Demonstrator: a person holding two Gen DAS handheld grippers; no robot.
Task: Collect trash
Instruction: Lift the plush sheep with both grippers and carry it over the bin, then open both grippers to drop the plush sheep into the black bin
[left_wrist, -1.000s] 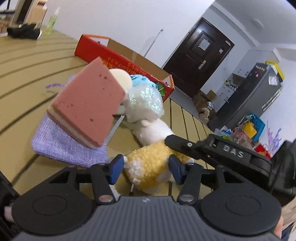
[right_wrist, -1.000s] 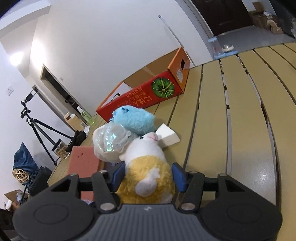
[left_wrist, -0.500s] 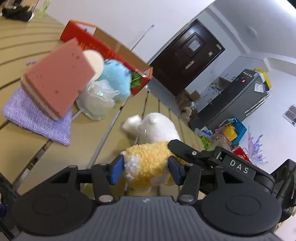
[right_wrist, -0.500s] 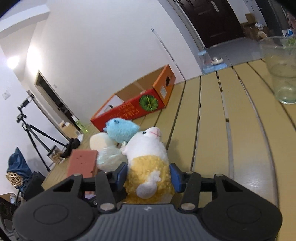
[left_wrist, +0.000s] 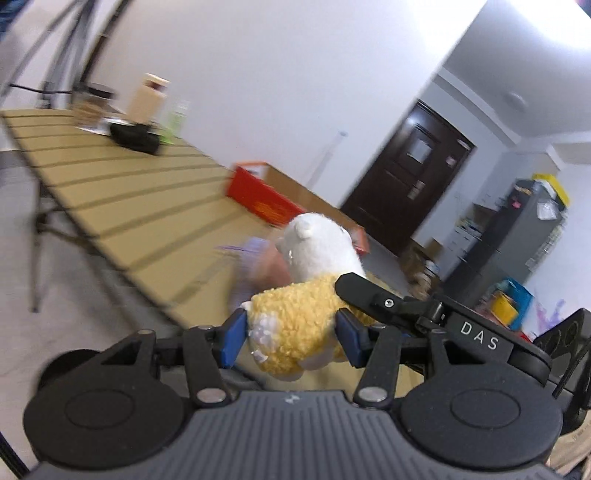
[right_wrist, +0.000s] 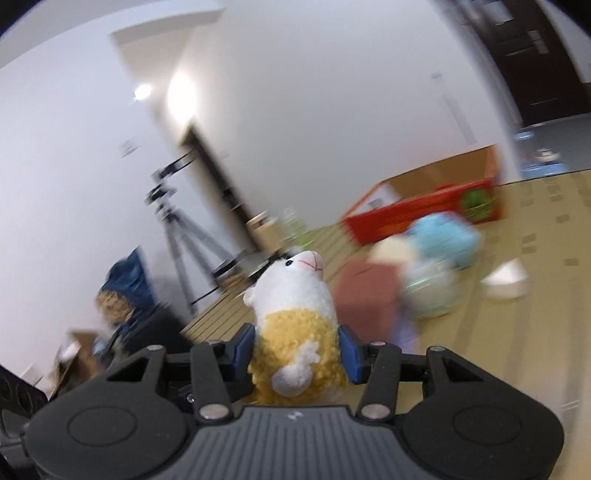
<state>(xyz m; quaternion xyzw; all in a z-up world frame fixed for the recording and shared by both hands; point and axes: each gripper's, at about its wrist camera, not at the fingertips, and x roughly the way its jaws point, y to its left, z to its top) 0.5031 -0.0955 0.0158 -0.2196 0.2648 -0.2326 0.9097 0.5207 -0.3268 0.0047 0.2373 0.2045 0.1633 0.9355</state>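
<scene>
Slatted table (left_wrist: 122, 206) | both grippers, left (left_wrist: 291, 338) and right (right_wrist: 297, 349), clamped on plush sheep (right_wrist: 295, 317), lifted | red box (right_wrist: 424, 218) at 2 o'clock | sponge (right_wrist: 365, 295), blue plush (right_wrist: 443, 240) left

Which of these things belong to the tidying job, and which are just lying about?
In the job: plush sheep, clamped by both the left gripper and right gripper; open red box.

Lying about: tripod, dark door, bottles, blue plush.
</scene>
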